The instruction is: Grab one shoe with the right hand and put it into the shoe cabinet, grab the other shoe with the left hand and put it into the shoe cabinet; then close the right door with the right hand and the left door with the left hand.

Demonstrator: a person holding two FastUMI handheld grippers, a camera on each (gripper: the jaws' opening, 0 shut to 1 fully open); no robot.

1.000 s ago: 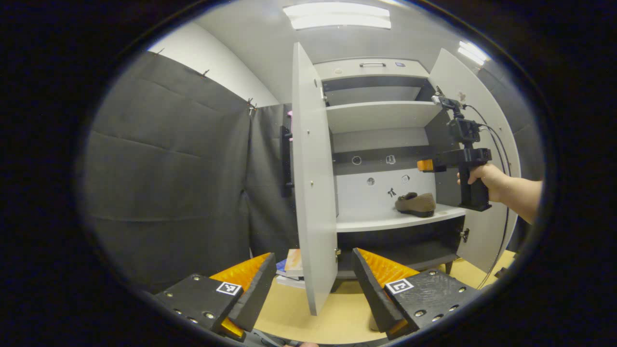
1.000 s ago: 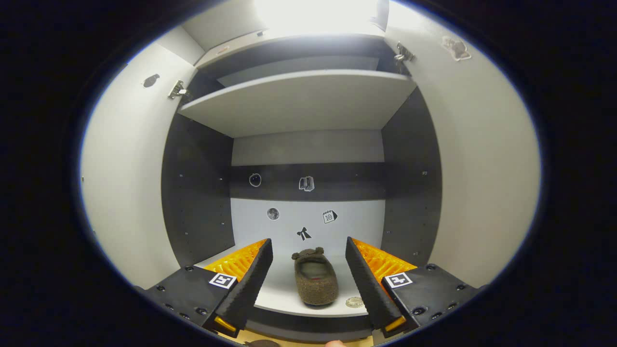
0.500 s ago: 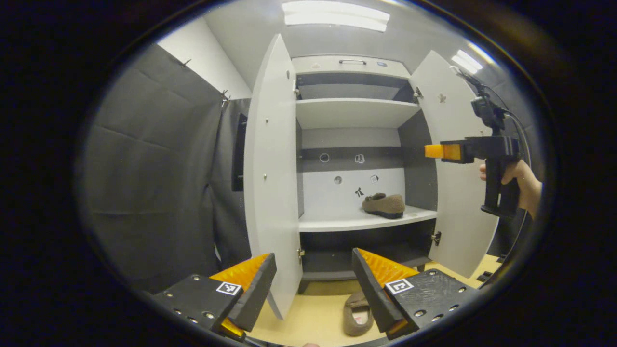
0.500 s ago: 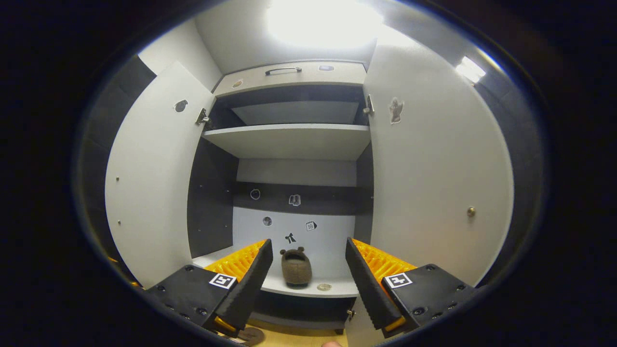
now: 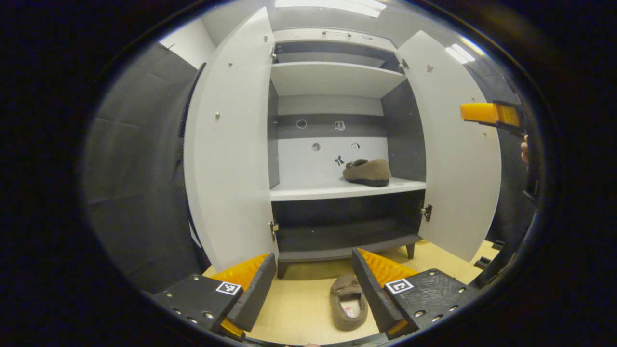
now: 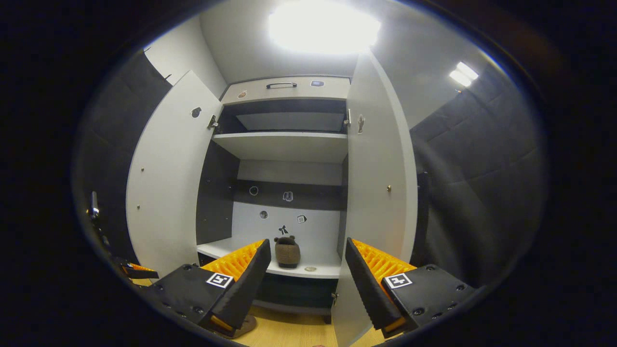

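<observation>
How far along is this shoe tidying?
One shoe already sits on the cabinet shelf. The other shoe lies on the floor, with the open left gripper hovering above it. The right gripper is open and empty. Both doors are open.

Both doors [image 5: 231, 144] swung wide, shelf [image 5: 308, 192] left half bare

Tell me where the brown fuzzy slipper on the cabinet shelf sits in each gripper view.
Left gripper view: brown fuzzy slipper lies right of centre, on the white middle shelf.
Right gripper view: the slipper lies low, near centre, above the fingers.
Shared landmark: the small black bow sticker on the back panel.
</observation>
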